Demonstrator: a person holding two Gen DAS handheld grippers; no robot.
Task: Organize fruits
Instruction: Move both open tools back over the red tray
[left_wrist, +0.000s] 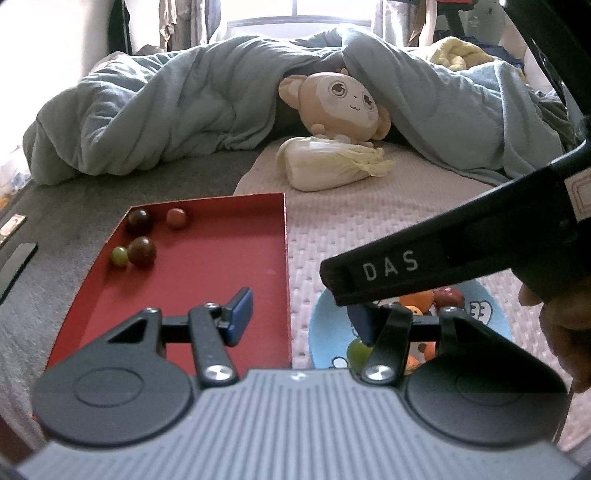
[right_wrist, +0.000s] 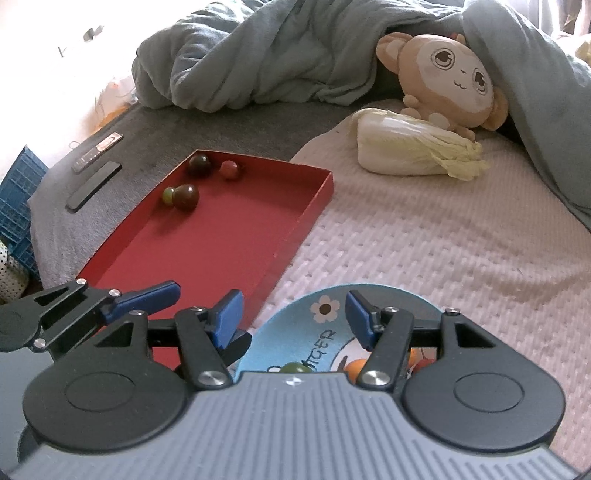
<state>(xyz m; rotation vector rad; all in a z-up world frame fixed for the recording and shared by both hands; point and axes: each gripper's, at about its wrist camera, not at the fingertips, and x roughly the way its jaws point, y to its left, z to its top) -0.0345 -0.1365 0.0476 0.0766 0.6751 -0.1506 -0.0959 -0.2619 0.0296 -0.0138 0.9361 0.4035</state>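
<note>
Red tray (right_wrist: 236, 236) with 2 dark maroon fruits (right_wrist: 187, 196), 1 orange-red (right_wrist: 231, 170), 1 green (right_wrist: 168, 195); sky-blue cartoon-printed plate (right_wrist: 325, 314); pale pink waffle-textured bed cover (right_wrist: 443, 240); grey-blue duvet (left_wrist: 166, 110); blue-padded black tool fingers (right_wrist: 229, 317)

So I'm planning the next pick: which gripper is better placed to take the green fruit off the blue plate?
Probably the right gripper: its open jaws sit over the blue plate, the green fruit just below. The left gripper straddles the red tray wall.
</note>
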